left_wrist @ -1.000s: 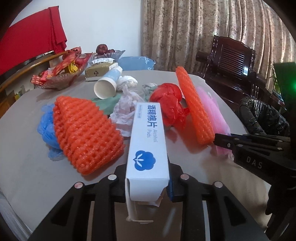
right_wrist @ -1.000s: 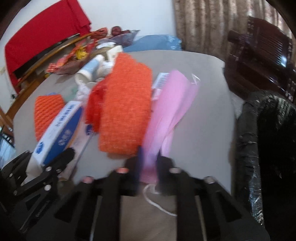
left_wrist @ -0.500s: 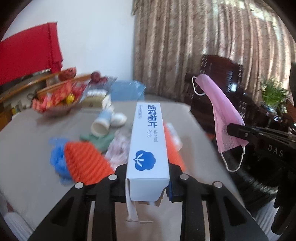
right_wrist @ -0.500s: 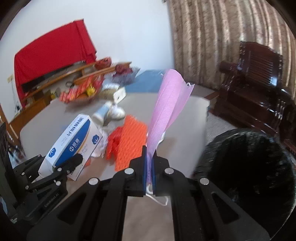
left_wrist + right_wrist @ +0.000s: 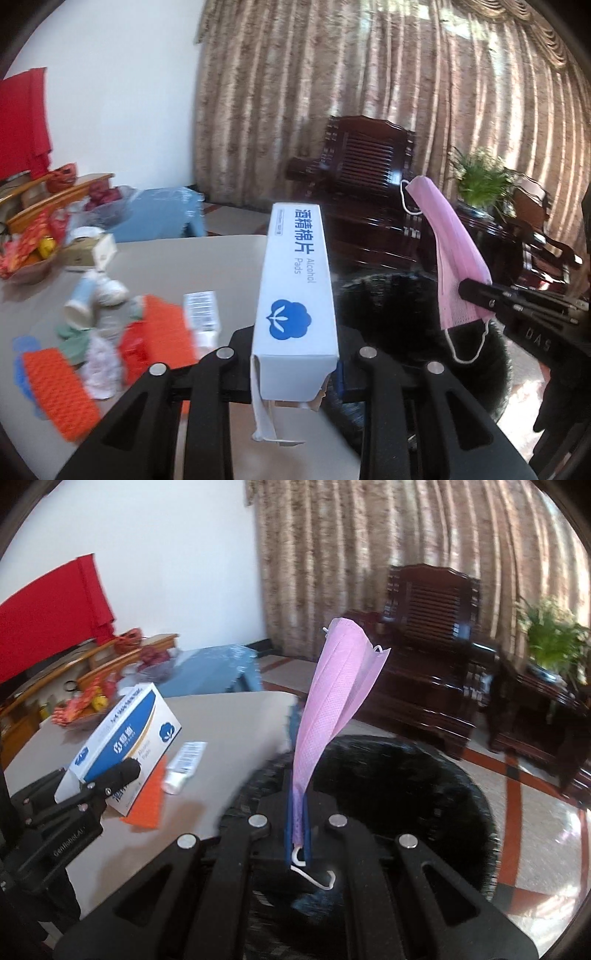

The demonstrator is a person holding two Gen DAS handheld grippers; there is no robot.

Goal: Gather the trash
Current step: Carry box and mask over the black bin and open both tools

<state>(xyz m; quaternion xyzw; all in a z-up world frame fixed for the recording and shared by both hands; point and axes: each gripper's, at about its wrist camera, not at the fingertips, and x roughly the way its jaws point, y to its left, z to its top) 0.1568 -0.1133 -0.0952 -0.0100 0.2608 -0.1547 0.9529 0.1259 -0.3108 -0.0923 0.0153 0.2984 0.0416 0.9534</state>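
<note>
Beige table (image 5: 207,258) — curtains (image 5: 369,92), wooden armchair (image 5: 369,155) behind.

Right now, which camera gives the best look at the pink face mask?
The left wrist view: the pink face mask hangs side-on from the right gripper, both ear loops visible. The right wrist view sees it edge-on, pinched between its own fingers, over the black trash bin.

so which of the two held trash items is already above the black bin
The pink face mask, pinched in the right claw, hangs over the black bin. The alcohol pads box in the left claw is at the table edge.
</note>
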